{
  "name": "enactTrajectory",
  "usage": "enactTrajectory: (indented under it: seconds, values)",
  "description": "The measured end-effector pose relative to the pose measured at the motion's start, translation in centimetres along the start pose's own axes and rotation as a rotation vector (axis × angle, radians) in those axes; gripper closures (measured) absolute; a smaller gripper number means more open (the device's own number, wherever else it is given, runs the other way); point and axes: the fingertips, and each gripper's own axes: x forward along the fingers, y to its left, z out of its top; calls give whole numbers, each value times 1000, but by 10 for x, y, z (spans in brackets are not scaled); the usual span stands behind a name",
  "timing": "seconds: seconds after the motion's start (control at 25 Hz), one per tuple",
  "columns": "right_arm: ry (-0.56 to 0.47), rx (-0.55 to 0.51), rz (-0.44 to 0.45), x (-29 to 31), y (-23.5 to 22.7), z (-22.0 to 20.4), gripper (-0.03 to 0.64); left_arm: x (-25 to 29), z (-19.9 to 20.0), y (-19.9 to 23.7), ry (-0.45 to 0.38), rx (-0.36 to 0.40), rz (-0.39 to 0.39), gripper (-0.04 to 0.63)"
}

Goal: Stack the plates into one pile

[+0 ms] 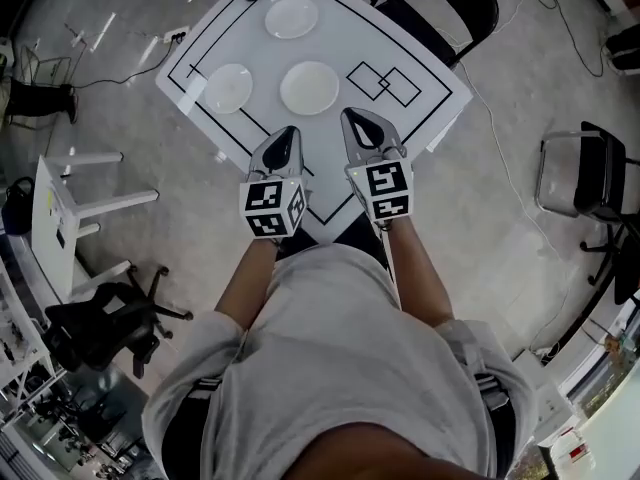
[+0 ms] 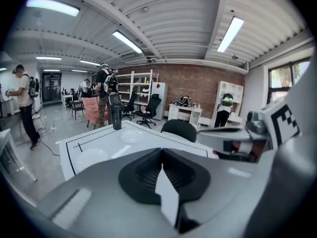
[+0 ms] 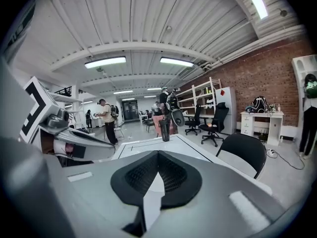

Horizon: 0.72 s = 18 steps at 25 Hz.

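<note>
Plates [image 1: 309,87] are all lying apart on table [image 1: 340,38], none stacked yet; left gripper [image 1: 288,133] and right gripper [image 1: 353,118] are hovering closed, empty.

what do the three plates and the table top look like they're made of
Plates: plain white, smooth, faintly shiny, with a shallow rim; probably glazed ceramic, though plastic could look the same from here. Table top: flat glossy white board marked with black lines, showing a bright light streak; likely laminate or a painted panel.
</note>
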Motion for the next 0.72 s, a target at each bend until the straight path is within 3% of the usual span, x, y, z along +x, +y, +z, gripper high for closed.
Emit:
enactTrajectory:
  seconds: [0.4,0.72]
  values:
    - [148,40,-102,28,-19,-46,617,57,-29,20,131,89,-102,592]
    - [297,130,-209,69,-9,-78,617,109,-40,47,205,184,-283,592]
